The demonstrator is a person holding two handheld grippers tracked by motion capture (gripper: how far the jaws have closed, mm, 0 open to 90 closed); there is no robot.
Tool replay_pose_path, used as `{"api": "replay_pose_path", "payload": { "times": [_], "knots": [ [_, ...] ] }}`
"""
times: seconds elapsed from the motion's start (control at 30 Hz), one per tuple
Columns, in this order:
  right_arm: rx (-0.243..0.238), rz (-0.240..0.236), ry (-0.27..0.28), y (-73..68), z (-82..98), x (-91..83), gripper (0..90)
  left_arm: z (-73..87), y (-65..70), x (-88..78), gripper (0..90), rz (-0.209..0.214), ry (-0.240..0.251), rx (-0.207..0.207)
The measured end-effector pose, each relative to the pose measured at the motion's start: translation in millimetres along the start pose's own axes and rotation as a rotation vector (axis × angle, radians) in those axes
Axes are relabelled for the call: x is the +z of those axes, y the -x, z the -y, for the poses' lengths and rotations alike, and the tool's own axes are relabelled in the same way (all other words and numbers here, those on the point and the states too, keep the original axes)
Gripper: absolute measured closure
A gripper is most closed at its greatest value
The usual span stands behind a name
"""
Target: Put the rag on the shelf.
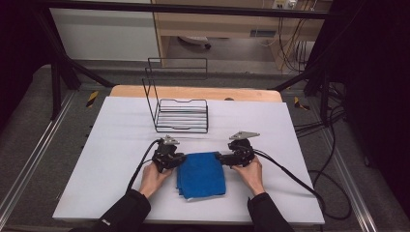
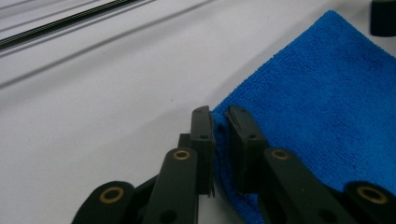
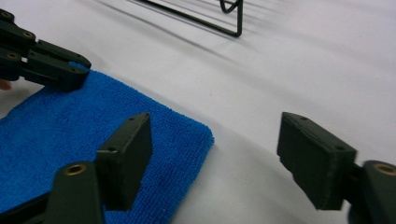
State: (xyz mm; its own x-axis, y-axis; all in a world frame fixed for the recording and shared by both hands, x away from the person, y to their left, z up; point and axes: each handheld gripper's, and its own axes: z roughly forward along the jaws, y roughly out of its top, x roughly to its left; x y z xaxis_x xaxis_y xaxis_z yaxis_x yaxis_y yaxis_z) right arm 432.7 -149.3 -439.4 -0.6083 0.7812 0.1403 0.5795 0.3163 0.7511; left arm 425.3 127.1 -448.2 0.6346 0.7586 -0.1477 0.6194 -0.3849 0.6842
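Note:
A folded blue cloth (image 1: 202,174) lies on the white table sheet (image 1: 116,145) near the front edge, between my two hands. My left gripper (image 1: 180,158) sits at the cloth's far left corner. In the left gripper view its jaws (image 2: 220,116) stand almost together, pinching the cloth's edge (image 2: 317,93). My right gripper (image 1: 221,158) is at the far right corner. In the right gripper view it (image 3: 217,135) is open wide, one jaw over the cloth (image 3: 56,130) and the other over bare sheet. The left gripper (image 3: 70,77) shows across the cloth there.
A black wire rack (image 1: 181,116) stands upright behind the cloth at mid-table, its base corner (image 3: 233,23) in the right gripper view. Cables (image 1: 295,176) trail off the right gripper over the sheet. Bare sheet lies left and right of the hands.

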Motion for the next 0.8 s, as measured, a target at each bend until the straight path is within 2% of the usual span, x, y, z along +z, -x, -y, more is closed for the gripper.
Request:
{"api": "replay_pose_path", "payload": {
  "times": [0.1,0.13,0.17,0.3,0.63,0.8],
  "knots": [
    [0.0,0.002,-0.016,-0.1,2.2,4.3,36.5,-0.1,-0.3,0.0,80.6,0.002,-0.001,0.001],
    [0.001,0.003,-0.021,-0.7,3.4,5.8,41.2,-0.2,-0.2,0.0,80.6,0.001,-0.001,0.003],
    [0.001,0.003,-0.021,-0.7,3.4,5.8,41.2,-0.1,-0.3,0.0,80.6,0.002,-0.001,0.005],
    [0.02,-0.021,-0.039,-3.0,5.4,8.2,50.1,-0.2,-1.1,0.0,80.6,0.008,-0.001,0.006],
    [0.032,-0.086,-0.071,-4.3,7.6,12.3,72.2,0.4,-2.0,0.1,80.5,0.016,0.005,0.025],
    [0.037,-0.103,-0.081,-3.4,7.4,12.5,78.2,0.7,-2.9,0.0,80.5,0.019,0.007,0.037]
  ]
}}
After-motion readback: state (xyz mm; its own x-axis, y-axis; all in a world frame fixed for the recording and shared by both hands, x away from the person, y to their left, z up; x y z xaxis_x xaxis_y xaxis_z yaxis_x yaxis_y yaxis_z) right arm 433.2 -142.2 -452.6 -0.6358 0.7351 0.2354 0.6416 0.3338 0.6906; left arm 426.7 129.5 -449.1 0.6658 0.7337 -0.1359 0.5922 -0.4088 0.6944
